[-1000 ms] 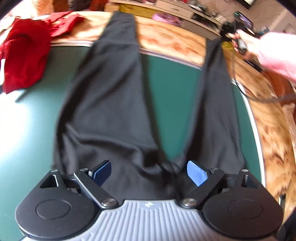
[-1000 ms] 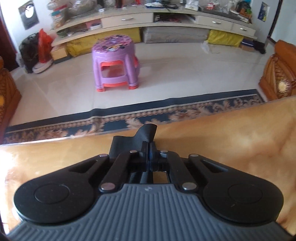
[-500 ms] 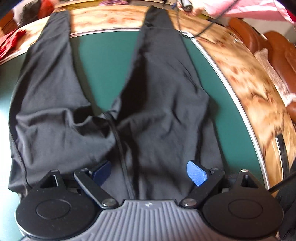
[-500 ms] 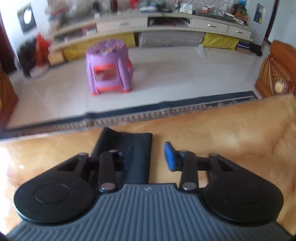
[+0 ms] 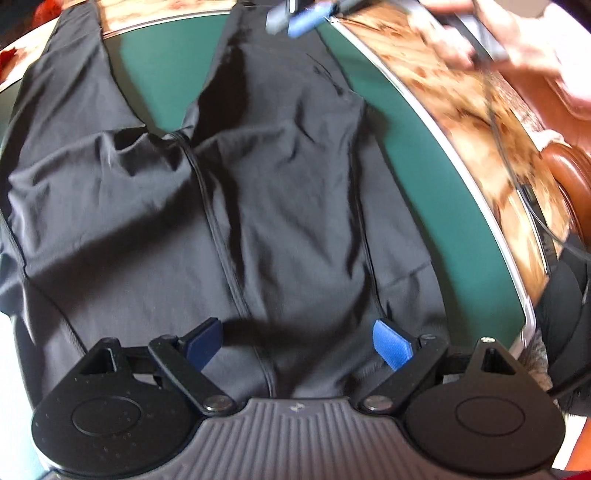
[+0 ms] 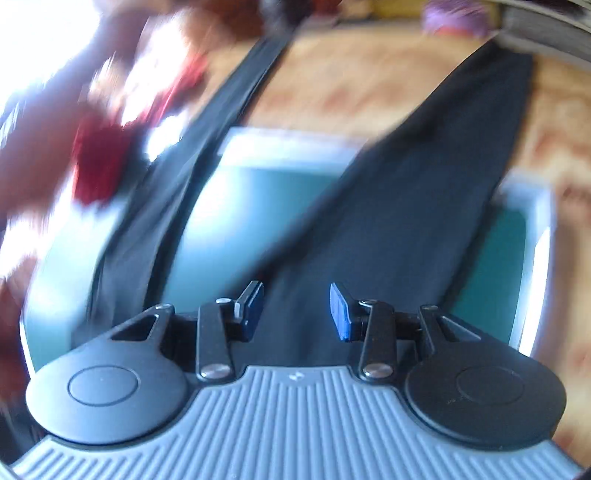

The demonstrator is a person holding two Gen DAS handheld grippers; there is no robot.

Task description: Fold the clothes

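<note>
While the black trousers (image 5: 280, 206) lie spread flat on the green desk (image 5: 413, 158), their two legs run away toward twelve o'clock in the left wrist view, parted by a wedge of bare green. The waist end sits at six o'clock, directly under the left hand-held gripper (image 5: 298, 347), whose blue pads (image 5: 391, 349) stand wide apart above the cloth, released and pinching nothing. A centre seam runs from the crotch down between those pads. At one o'clock in that view the right hand-held gripper (image 5: 301, 18) shows as a blurred blue tip over the far leg, with the person's hand (image 5: 517, 40) at two o'clock behind it and a dark cable trailing over the desk's marbled brown rim (image 5: 480, 122). From the right wrist view, heavily blurred, its pads (image 6: 341, 314) are parted with nothing between them, hanging over one trouser leg. Red cloth (image 6: 99, 162) lies at ten o'clock there.
</note>
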